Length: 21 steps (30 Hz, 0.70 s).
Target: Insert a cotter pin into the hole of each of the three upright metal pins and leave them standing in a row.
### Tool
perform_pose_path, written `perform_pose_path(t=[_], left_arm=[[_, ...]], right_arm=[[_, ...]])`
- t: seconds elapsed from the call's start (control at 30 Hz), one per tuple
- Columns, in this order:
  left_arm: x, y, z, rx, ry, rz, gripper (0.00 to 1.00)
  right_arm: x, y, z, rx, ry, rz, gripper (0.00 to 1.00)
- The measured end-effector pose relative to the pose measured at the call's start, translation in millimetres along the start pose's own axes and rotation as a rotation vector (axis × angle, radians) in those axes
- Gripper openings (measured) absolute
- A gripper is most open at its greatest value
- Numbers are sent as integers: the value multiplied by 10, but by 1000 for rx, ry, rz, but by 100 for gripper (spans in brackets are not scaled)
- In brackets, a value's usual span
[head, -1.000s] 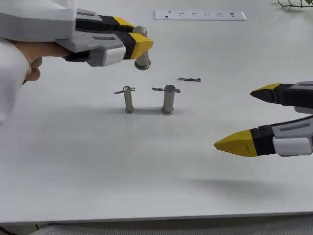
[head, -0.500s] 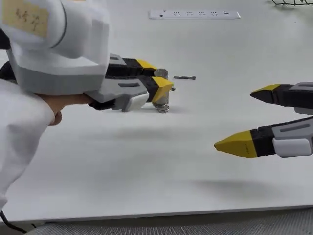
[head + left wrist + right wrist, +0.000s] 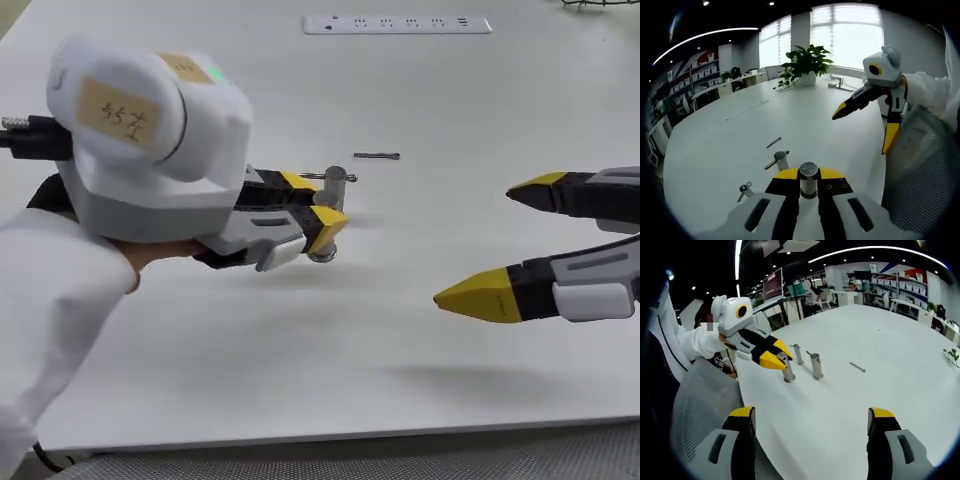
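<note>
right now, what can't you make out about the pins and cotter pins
- held metal pin: its hole; the left gripper covers the upper shaft in head and right gripper views.
- thin pin: hidden behind the left gripper's body in the head view.
- thick pin: right gripper view, too small to tell how far its cotter pin goes through.
- loose cotter pin: too small in all views to see its legs.

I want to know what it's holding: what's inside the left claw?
A shiny upright metal pin, pinched in the yellow-tipped left claw. The claw covers the pin's middle, so that part can't be seen.
</note>
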<state>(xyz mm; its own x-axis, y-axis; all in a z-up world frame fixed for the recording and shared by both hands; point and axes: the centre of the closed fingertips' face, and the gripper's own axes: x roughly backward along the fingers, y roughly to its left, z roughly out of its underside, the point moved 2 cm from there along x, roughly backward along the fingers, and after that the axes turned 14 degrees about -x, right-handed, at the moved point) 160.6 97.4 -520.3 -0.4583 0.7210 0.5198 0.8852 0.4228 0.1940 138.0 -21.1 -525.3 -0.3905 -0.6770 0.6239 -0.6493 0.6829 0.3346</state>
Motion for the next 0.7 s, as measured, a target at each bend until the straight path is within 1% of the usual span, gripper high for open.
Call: perform_pose_path(t=[0.13, 0.2, 0.3, 0.57, 0.7], left_arm=[[-33, 16, 96, 16, 27, -4, 9], [-40, 18, 126, 16, 35, -3, 9], [-44, 21, 149, 25, 39, -3, 9], [-74, 20, 203, 26, 51, 1, 9], [-85, 8, 226, 31, 53, 3, 9]], right_arm=[[-3, -14, 16, -3, 4, 3, 91], [-1, -11, 17, -4, 5, 3, 91], [-6, -10, 24, -8, 9, 1, 91], [-22, -3, 32, -8, 14, -7, 91], [-32, -12, 52, -13, 24, -3, 92]])
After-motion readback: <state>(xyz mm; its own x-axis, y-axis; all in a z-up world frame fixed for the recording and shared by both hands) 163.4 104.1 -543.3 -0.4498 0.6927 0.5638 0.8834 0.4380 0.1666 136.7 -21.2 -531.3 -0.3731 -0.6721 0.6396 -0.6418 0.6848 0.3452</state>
